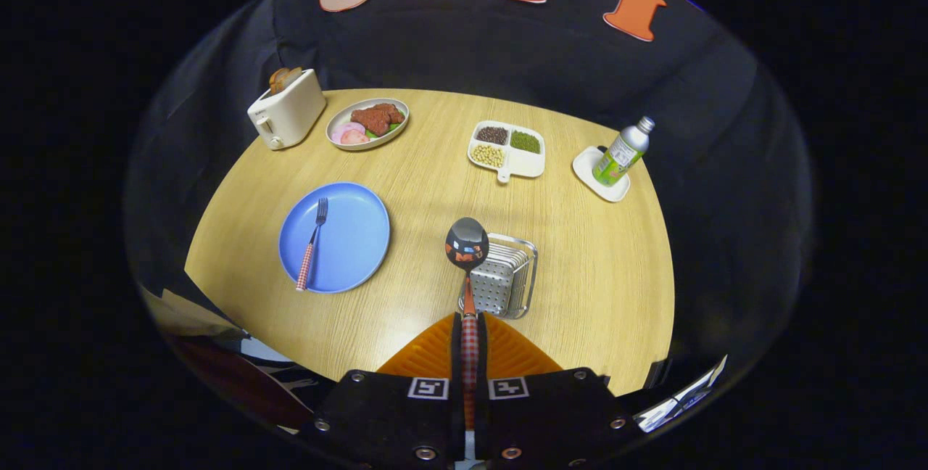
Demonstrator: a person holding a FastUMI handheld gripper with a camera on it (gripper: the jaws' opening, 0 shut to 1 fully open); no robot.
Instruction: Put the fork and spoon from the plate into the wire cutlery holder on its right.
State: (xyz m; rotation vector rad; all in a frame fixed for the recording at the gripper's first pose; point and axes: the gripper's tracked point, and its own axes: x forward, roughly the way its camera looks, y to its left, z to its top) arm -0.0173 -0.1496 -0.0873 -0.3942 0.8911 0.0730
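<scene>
Since it is bound for the wire cutlery holder (pixel 503 275), the spoon (pixel 467 246) is clamped by its handle in the closed gripper (pixel 470 343), bowl raised at the holder's near-left rim, while the fork (pixel 312 244) is left on the plate (pixel 355 238) to the holder's left.

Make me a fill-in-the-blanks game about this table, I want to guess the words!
1. The hand-held gripper is shut on the handle of the ____.
2. The fork lies on the ____ plate.
3. The spoon's bowl hangs just in front of the wire ____.
4. Bread sticks out of the ____ at the far end of the table.

Missing words: spoon; blue; holder; toaster.
</scene>
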